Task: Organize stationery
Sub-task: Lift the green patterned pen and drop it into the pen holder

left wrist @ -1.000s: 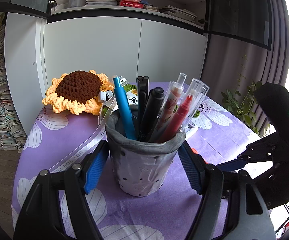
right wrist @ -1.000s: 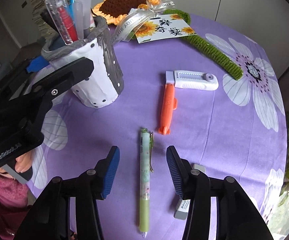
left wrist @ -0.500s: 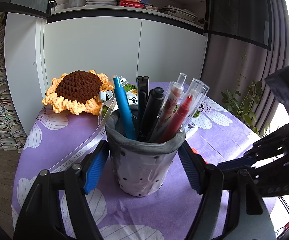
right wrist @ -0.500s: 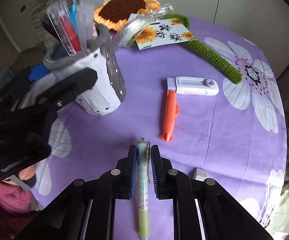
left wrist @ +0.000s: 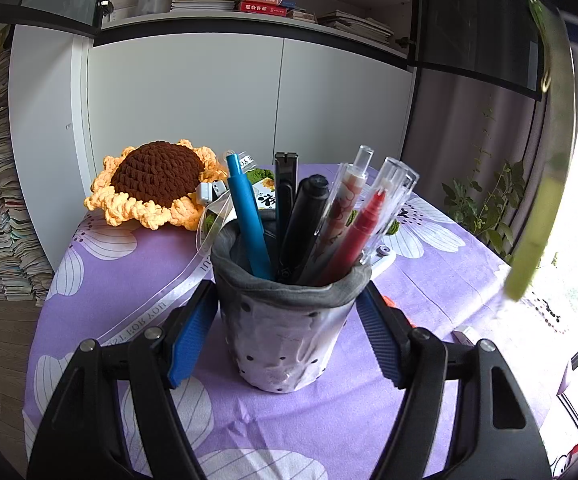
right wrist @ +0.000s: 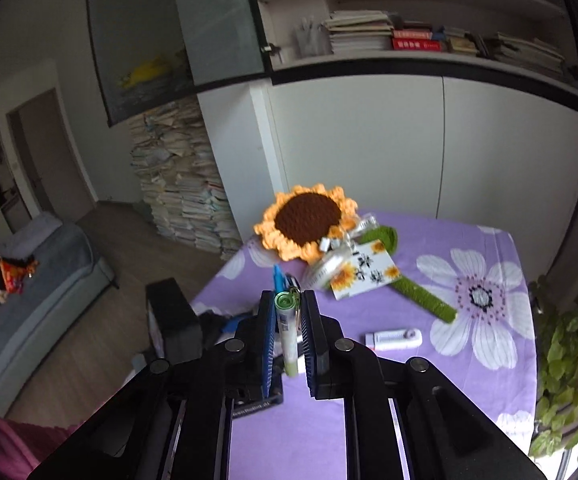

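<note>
A grey-and-white dotted pen holder [left wrist: 289, 324] stands on the purple flowered tablecloth [left wrist: 137, 272] with several pens in it. My left gripper [left wrist: 287, 296] is shut on it, one blue pad pressed to each side. My right gripper [right wrist: 287, 308] is shut on a green pen [right wrist: 287, 332] and holds it in the air above the table, cap end forward. In the left wrist view the same green pen [left wrist: 545, 160] is a blurred streak high at the right. A white correction tape [right wrist: 393, 339] lies on the cloth.
A crochet sunflower [right wrist: 307, 222] with a ribbon and a card [right wrist: 365, 274] lies at the table's far side. An orange tool [left wrist: 389, 302] and a small eraser [left wrist: 465, 334] lie right of the holder. A potted plant [right wrist: 569, 344] stands past the right edge.
My right gripper closed on the green pen, lifted it well off the table and tilted up towards level. My left gripper and the pen holder have not moved.
</note>
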{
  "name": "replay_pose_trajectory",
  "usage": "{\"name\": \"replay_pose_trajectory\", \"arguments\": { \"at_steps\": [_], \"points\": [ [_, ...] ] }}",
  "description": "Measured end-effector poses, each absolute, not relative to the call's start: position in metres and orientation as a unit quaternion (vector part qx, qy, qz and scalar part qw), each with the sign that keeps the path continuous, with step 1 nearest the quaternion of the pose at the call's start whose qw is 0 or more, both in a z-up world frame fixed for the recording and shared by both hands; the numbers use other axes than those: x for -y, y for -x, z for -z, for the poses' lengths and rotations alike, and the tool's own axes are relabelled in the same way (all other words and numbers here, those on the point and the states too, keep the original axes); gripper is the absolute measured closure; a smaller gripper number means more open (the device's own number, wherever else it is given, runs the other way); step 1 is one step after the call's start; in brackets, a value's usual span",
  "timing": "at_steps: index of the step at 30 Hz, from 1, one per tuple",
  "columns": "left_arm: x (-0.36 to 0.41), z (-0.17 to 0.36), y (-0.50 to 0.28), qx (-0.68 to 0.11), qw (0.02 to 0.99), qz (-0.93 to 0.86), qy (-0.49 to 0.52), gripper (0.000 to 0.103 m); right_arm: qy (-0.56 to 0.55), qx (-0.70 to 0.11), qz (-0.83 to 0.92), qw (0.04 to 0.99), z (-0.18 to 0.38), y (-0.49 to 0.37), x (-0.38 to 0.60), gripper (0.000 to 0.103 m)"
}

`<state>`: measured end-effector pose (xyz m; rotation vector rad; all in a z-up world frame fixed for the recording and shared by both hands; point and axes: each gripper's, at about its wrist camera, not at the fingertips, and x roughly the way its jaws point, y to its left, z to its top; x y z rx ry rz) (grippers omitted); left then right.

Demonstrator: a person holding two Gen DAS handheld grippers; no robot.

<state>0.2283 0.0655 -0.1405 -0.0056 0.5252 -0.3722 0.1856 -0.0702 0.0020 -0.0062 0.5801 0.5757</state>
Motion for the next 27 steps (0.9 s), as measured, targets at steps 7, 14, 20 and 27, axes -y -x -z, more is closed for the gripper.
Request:
{"name": "replay_pose_trajectory", "arguments": {
  "at_steps": [7, 14, 20, 27],
  "points": [
    [-0.065, 0.141, -0.228, -0.258, 0.949, 0.183, 0.003, 0.032, 0.014, -0.26, -0.283, 0.923, -0.01, -0.205, 0.048, 0.092],
    [-0.065, 0.141, -0.228, -0.258, 0.949, 0.183, 0.003, 0.032, -0.013, -0.247, -0.285, 0.926, -0.004, -0.231, 0.041, 0.092],
    [-0.065, 0.141, -0.228, -0.258, 0.949, 0.183, 0.003, 0.032, -0.035, -0.215, -0.286, 0.933, 0.003, -0.245, 0.042, 0.092],
    [-0.065, 0.141, -0.228, -0.258, 0.949, 0.183, 0.003, 0.032, -0.021, -0.212, -0.284, 0.935, 0.028, -0.252, 0.033, 0.092]
  ]
}}
